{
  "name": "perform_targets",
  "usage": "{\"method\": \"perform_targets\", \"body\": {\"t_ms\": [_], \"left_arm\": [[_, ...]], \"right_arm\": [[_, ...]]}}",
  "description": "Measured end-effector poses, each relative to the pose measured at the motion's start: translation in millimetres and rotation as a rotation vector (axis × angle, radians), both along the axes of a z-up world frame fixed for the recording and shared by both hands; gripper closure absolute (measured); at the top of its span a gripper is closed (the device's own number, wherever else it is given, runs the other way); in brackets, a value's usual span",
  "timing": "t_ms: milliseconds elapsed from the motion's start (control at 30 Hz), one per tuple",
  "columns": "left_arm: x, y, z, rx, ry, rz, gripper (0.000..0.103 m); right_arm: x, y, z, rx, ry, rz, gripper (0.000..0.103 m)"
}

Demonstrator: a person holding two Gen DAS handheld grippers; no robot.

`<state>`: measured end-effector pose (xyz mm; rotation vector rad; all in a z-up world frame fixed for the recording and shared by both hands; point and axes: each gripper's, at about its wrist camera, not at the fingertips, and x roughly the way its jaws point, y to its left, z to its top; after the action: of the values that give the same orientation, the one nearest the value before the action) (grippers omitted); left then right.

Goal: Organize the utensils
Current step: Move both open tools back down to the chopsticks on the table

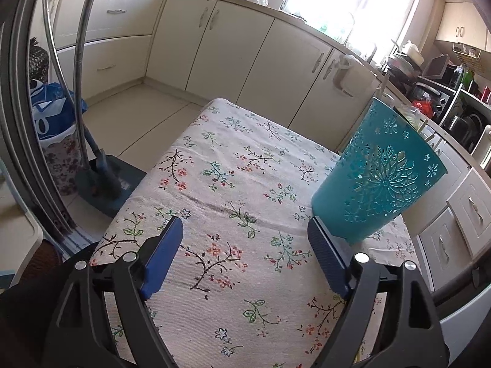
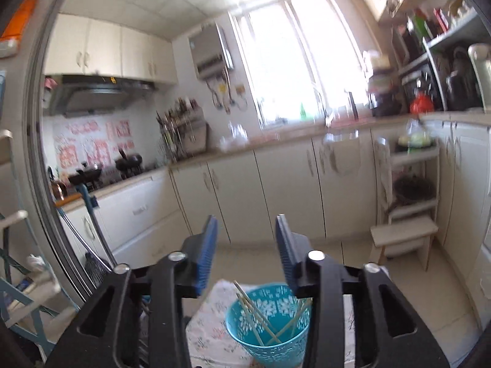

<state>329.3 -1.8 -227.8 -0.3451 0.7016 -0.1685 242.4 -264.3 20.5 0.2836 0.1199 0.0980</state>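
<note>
My left gripper hangs over the floral tablecloth, jaws spread wide with nothing but cloth between the blue pads. The teal holder, a perforated cup with a cut-out flower pattern, stands just past my right-hand pad, outside the gap; its base sits right beside that pad's tip, and I cannot tell whether the two touch. Nothing lies between these jaws.

My right gripper is up above the same teal holder, which shows low down, below and between the two fingers. The jaws stand partly apart and nothing is in them. Inside the cup, several pale chopsticks lean crossed against the wall, their top ends poking up towards the underside of my jaws without touching the pads. One stick reaches the rim on the left-hand side, others lean to the right-hand side.

Writing: beyond the right jaws, on the far tiled wall by the stove, there are pink and red paper cut-outs that look like characters, too blurred to read. To the left of my left jaws stands a blue bag with white markings that I cannot make out. No brand name is legible on the holder.
</note>
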Motion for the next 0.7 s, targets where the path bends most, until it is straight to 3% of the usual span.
{"method": "perform_targets", "body": {"t_ms": [100, 167, 333, 400, 433, 533, 700], "left_arm": [[-0.6, 0.9, 0.4, 0.003, -0.001, 0.012, 0.023], [-0.7, 1.0, 0.7, 0.007, -0.002, 0.018, 0.022], [-1.5, 0.5, 1.2, 0.019, -0.002, 0.024, 0.019], [-1.9, 0.9, 1.1, 0.022, -0.001, 0.025, 0.019], [-1.9, 1.0, 0.9, 0.023, 0.000, 0.025, 0.018], [-1.6, 1.4, 0.5, 0.024, 0.003, 0.025, 0.018], [-0.7, 0.1, 0.6, 0.026, 0.007, 0.020, 0.017]], "right_arm": [[-36.8, 6.0, -3.1, -0.012, -0.022, -0.009, 0.053], [-50.3, 16.2, -28.2, -0.034, 0.055, 0.003, 0.050], [-34.4, 52.0, -151.4, -0.110, 0.507, 0.090, 0.049], [-25.5, 56.9, -198.8, -0.105, 0.652, 0.096, 0.056], [-22.8, 57.4, -212.9, -0.093, 0.694, 0.097, 0.064], [-17.6, 59.8, -233.8, -0.074, 0.742, 0.101, 0.070], [-8.1, 65.9, -239.7, -0.085, 0.755, 0.101, 0.072]]}}
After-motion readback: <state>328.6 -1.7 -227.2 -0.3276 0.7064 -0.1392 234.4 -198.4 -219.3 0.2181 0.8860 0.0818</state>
